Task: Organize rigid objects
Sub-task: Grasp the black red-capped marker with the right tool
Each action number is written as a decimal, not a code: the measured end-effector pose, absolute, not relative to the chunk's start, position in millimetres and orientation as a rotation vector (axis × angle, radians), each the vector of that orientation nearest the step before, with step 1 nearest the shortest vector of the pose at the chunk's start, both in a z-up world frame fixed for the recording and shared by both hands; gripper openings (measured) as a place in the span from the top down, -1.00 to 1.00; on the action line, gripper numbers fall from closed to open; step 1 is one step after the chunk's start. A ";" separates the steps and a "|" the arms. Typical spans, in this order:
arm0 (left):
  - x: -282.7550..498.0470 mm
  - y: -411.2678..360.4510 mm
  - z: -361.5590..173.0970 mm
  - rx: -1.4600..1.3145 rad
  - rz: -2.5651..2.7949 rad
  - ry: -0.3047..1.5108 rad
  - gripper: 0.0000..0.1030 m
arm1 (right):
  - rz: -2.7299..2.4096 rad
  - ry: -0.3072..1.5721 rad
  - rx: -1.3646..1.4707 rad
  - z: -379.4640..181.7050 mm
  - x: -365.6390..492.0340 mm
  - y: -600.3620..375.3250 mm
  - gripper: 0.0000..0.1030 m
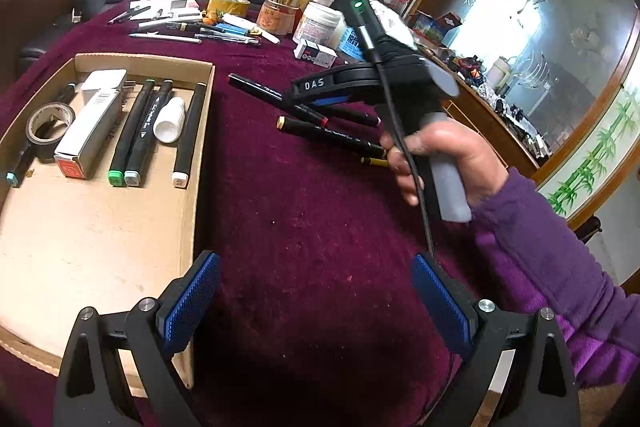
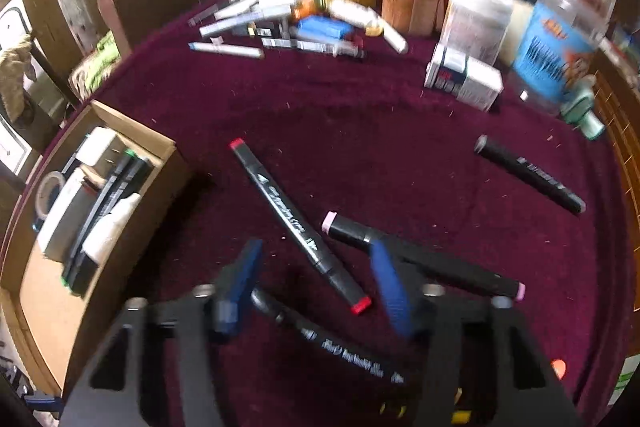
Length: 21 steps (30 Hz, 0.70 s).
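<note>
As the right gripper [image 2: 316, 291] hangs with jaws apart over the red-capped marker [image 2: 300, 227] beside the cardboard tray [image 2: 168, 151], centring across its barrel looks wise; the left gripper [image 1: 316, 303] gapes empty.

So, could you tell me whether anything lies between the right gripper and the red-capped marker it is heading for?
Nothing visible does. The right gripper hangs over the loose markers with its jaws apart, and the red-capped marker lies bare on the cloth between the pads. Another black marker lies under the gripper, beside it.
</note>
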State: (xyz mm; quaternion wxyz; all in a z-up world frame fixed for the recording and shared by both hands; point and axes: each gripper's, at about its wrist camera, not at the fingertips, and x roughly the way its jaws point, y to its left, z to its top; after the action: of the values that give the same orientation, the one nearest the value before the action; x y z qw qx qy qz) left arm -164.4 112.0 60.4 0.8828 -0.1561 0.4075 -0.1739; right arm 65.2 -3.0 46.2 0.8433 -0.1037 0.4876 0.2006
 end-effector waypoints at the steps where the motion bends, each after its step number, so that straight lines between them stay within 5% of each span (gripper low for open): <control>1: -163.7 112.0 59.5 -0.328 -0.366 0.851 -0.90 | 0.423 1.051 -0.218 42.3 70.7 -2.0 0.30; 7: -159.9 110.7 54.3 -0.336 -0.377 0.871 -0.90 | 0.427 1.087 -0.255 32.8 83.1 18.3 0.36; 11: -161.9 115.9 56.9 -0.354 -0.367 0.861 -0.90 | 0.453 1.136 -0.219 37.6 89.5 34.5 0.73; 21: -174.8 121.7 61.2 -0.373 -0.370 0.849 -0.90 | 0.540 1.257 0.078 59.1 49.3 28.5 0.72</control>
State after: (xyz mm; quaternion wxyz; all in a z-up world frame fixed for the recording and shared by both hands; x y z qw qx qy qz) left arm -174.8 121.7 61.2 0.8779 -0.1790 0.4073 -0.1773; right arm 49.3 28.5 59.1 0.7742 0.0358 0.5806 0.2495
